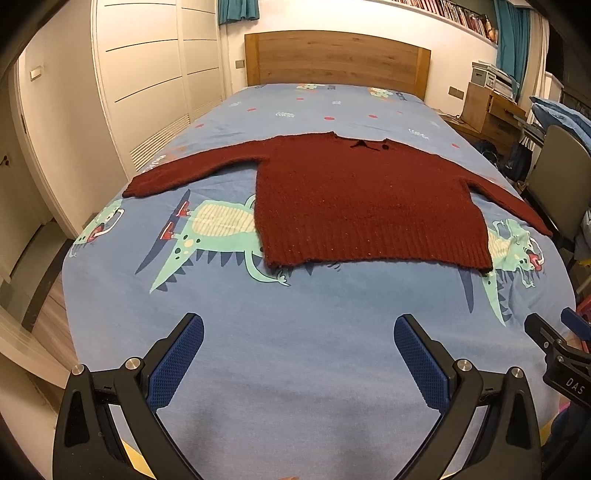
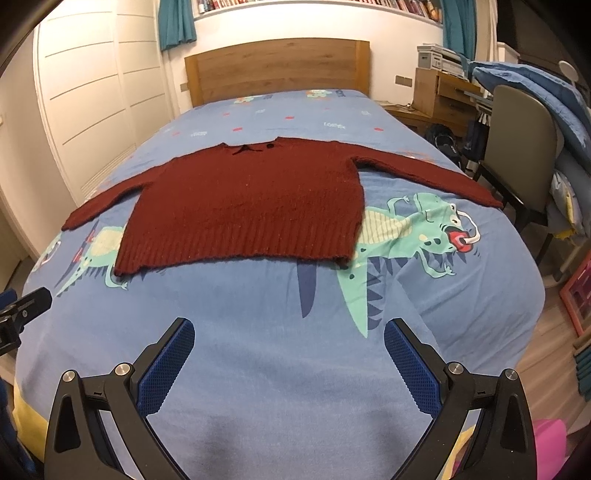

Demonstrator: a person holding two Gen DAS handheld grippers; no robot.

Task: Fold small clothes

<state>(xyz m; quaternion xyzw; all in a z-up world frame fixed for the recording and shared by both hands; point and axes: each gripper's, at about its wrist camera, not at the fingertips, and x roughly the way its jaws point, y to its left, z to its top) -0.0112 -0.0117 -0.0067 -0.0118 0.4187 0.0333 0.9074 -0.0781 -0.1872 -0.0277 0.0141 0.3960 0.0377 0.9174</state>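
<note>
Sweater (image 1: pixel 365 203) lies flat on bed (image 1: pixel 295 369), sleeves spread; no fold made yet. Left gripper (image 1: pixel 298 360) and right gripper (image 2: pixel 289 363) hover near, jaws wide, empty.

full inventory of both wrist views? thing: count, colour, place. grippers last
sweater: 1, dark red knit, flat on the bed, both sleeves spread out
bed sheet: 1, blue with green dinosaur print, covers the bed
headboard: 1, wooden, far end of the bed
wardrobe: 1, white, left of the bed
chair: 1, grey back, right of the bed
desk: 1, wooden, far right, boxes on top
curtains: 2 in view, teal, by the far wall
left gripper: 1, black with blue fingers, open, above the near sheet, short of the sweater
right gripper: 1, same, open, empty
</note>
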